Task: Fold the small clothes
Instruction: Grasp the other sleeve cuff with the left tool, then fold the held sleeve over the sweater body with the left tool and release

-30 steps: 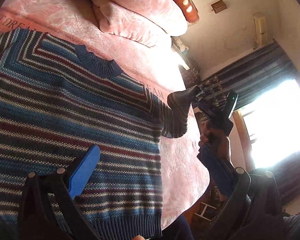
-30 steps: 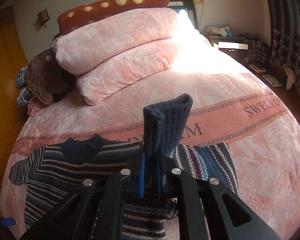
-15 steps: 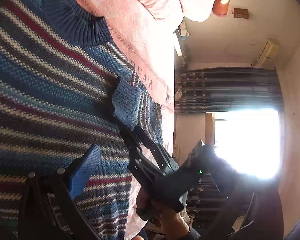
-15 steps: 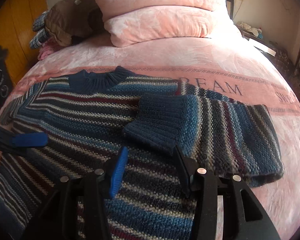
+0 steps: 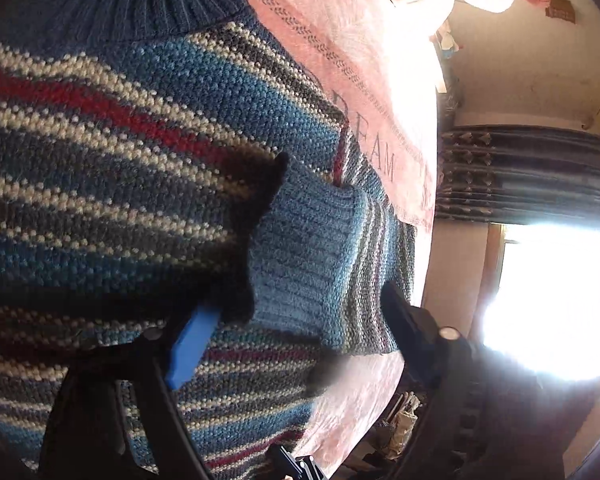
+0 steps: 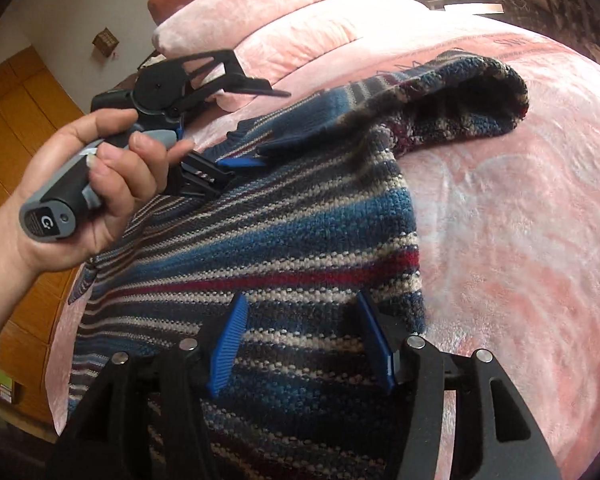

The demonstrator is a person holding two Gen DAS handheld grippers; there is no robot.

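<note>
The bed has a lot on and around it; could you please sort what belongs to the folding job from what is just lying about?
Part of the job:
- striped sweater, sleeve folded in
- left gripper, open at the cuff
- right gripper, open above the hem

Just lying about:
- pink pillows
- pink blanket
- curtains

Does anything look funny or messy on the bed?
Only a bit. The striped sweater lies mostly flat on the pink bedspread, but its folded-in sleeve humps up in a loose loop instead of lying flat. Nothing looks torn or spilled.
</note>
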